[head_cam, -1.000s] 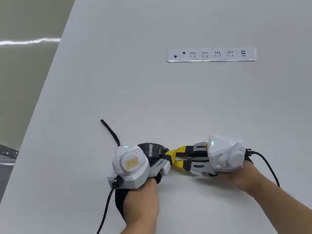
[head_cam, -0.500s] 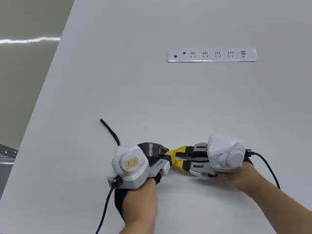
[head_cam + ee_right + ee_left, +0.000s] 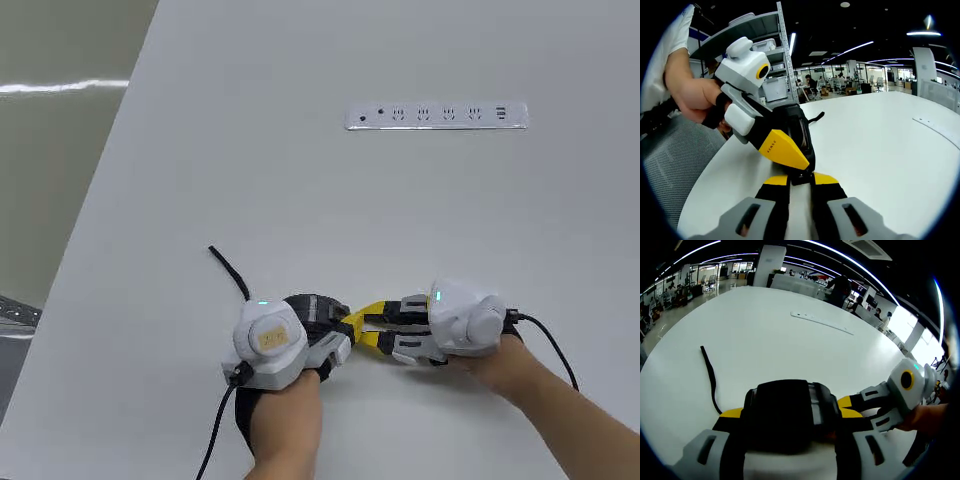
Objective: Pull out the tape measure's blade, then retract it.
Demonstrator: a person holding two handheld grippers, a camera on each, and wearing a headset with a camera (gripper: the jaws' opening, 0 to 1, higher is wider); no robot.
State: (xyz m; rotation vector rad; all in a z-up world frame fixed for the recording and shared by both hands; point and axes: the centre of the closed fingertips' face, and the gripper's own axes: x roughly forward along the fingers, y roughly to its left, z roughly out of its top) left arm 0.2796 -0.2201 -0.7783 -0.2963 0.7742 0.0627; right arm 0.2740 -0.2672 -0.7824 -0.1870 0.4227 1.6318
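The black tape measure rests on the white table near its front edge, and my left gripper is shut on its body. In the left gripper view the case sits between the yellow-tipped fingers. My right gripper points left at it, its yellow fingertips drawn close together on the blade's end at the mouth of the case. No length of blade shows between the grippers. The tape's black strap trails away to the far left.
A white power strip lies flat at the far side of the table. The table's left edge runs diagonally, with floor beyond it. Black cables trail from both grippers toward the person.
Neither gripper nor the tape measure has visibly moved; only the head view has shifted slightly.
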